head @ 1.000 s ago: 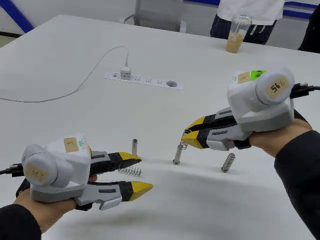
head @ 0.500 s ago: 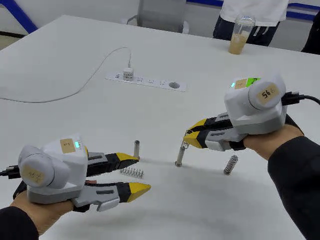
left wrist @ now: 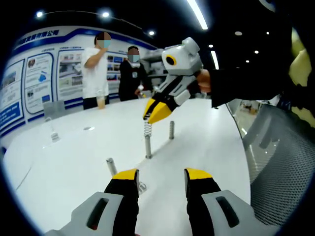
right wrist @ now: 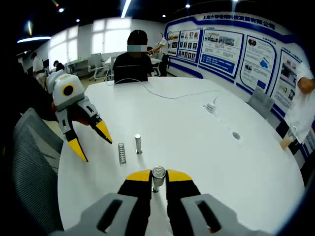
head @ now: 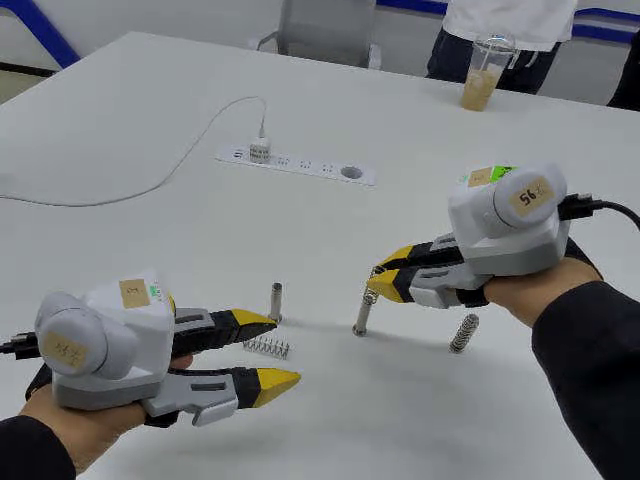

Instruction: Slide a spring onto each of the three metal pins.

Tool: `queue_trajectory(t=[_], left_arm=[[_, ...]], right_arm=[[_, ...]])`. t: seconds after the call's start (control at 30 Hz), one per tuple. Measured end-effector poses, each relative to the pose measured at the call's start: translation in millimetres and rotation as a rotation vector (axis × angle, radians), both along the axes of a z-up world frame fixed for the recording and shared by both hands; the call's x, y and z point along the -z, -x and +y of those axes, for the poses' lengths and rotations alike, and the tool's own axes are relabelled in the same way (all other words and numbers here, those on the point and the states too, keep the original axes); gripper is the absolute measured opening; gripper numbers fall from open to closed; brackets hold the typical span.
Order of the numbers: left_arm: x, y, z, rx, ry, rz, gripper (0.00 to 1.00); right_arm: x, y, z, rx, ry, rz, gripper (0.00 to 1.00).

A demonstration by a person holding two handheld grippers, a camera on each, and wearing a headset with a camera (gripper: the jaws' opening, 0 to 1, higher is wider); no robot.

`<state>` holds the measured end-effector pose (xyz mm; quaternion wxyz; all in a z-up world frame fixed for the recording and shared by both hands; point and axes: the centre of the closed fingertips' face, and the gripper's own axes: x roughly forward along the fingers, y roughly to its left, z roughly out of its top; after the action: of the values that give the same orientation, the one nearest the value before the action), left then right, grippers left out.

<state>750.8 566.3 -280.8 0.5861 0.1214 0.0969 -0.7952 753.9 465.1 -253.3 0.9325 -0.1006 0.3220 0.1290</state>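
My right gripper (head: 378,284) is shut on a small spring (right wrist: 158,172) at the top of the middle metal pin (head: 360,317). In the left gripper view that spring (left wrist: 147,129) hangs under the right gripper (left wrist: 155,111), over the pin (left wrist: 147,146). A bare pin (head: 275,300) stands upright to the left. A loose spring (head: 265,347) lies on the table beside it, between the spread jaws of my open left gripper (head: 273,351). To the right a third spring (head: 462,333) stands tilted; whether a pin is inside it I cannot tell.
On the white table (head: 150,110) a power strip (head: 295,164) with a plugged charger and a cable (head: 120,190) lies beyond the pins. A plastic cup with a drink (head: 483,75) stands at the far edge near a person. A chair (head: 325,30) is behind the table.
My right gripper has sunk slightly toward the middle pin with the spring and rolled a little. The left gripper has barely moved.
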Motion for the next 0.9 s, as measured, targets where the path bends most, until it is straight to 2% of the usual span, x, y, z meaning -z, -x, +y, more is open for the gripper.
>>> queue_trajectory(t=[0.23, 0.9], left_arm=[[0.1, -0.6, 0.0, -0.004, -0.002, 0.002, 0.39], [2.4, -4.0, 0.2, -0.021, -0.006, 0.002, 0.41]], right_arm=[[6.5, -0.7, -2.2, 0.009, -0.01, 0.006, 0.12], [37.6, -3.3, -7.6, 0.033, -0.032, 0.045, 0.12]])
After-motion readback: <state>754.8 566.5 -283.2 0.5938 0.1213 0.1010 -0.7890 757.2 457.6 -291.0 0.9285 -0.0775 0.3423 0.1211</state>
